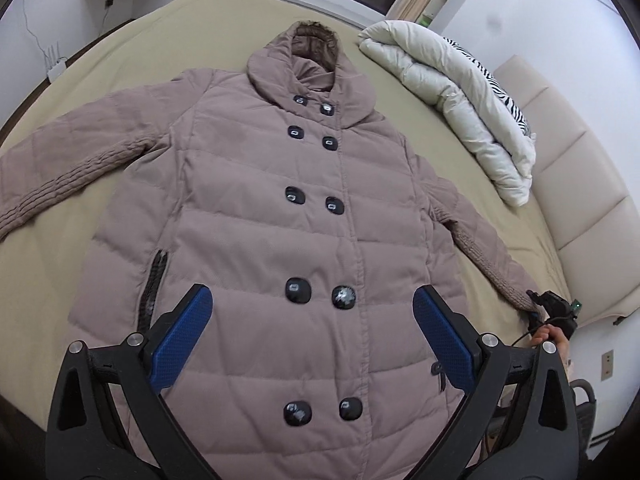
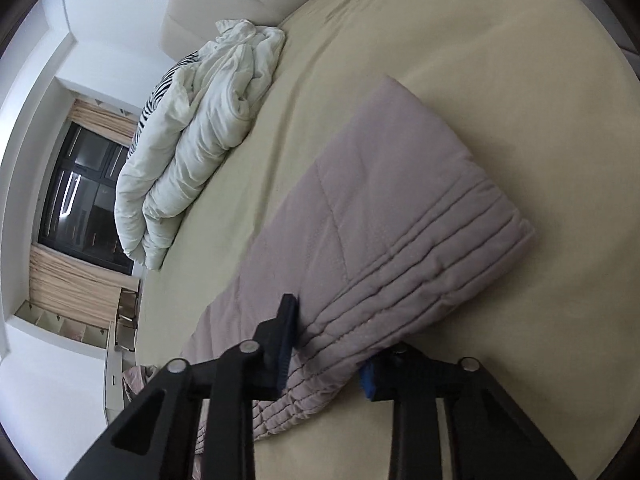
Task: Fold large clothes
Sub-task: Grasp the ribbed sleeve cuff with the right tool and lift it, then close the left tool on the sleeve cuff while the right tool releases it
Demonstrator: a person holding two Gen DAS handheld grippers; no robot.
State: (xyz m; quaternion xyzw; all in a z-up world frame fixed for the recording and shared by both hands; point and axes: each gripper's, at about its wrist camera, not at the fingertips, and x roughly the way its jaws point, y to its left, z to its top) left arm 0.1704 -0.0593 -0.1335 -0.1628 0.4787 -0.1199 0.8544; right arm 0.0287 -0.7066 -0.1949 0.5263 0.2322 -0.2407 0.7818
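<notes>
Taupe quilted hooded coat (image 1: 280,208) lying flat, buttoned, hood pointing away; left gripper (image 1: 312,332) hovering wide; right gripper (image 2: 328,344) pinching sleeve cuff (image 2: 400,280).

Matt quilted coat (image 1: 280,220) (glossy buttons (image 1: 295,290))

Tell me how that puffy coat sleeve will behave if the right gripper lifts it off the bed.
The sleeve is quilted padding, so it would likely bend and droop rather than stay straight. It probably feels light for its bulk. It is still joined to the coat, so lifting at the right gripper may tug the body across the bed.
</notes>
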